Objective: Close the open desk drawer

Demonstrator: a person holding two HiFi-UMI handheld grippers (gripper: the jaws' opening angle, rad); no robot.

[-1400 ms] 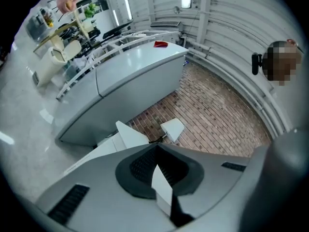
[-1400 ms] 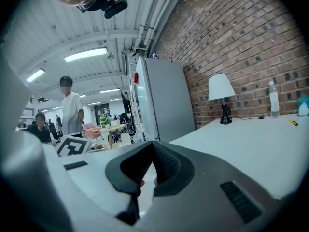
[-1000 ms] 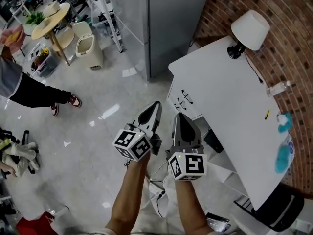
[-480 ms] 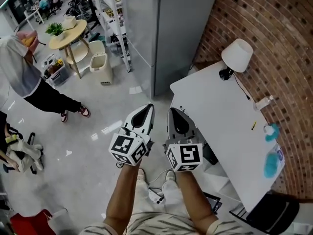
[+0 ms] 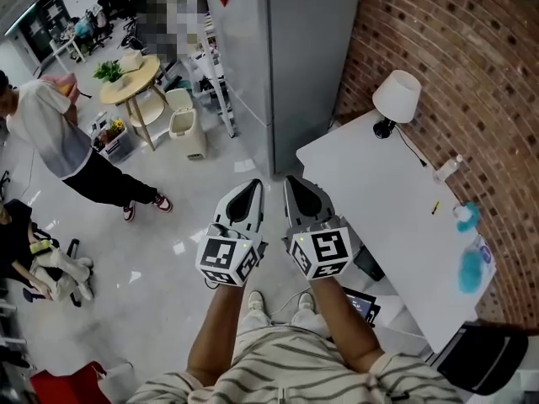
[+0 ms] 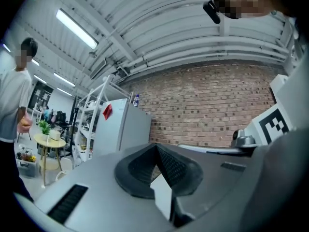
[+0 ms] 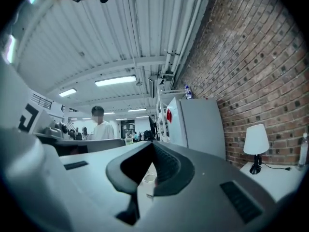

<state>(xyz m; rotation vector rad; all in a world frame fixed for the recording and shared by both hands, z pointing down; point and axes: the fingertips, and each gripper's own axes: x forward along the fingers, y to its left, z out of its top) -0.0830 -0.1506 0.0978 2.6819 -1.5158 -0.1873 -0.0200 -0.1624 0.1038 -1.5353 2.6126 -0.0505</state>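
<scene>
Close together, the left gripper (image 5: 251,185) and right gripper (image 5: 295,183) point level over the floor. Each has its jaws pressed shut on nothing. A white desk (image 5: 379,192) with a lamp (image 5: 396,98) stands just to their right. Its drawer is probably behind the right gripper, so I cannot tell whether it is open.
</scene>
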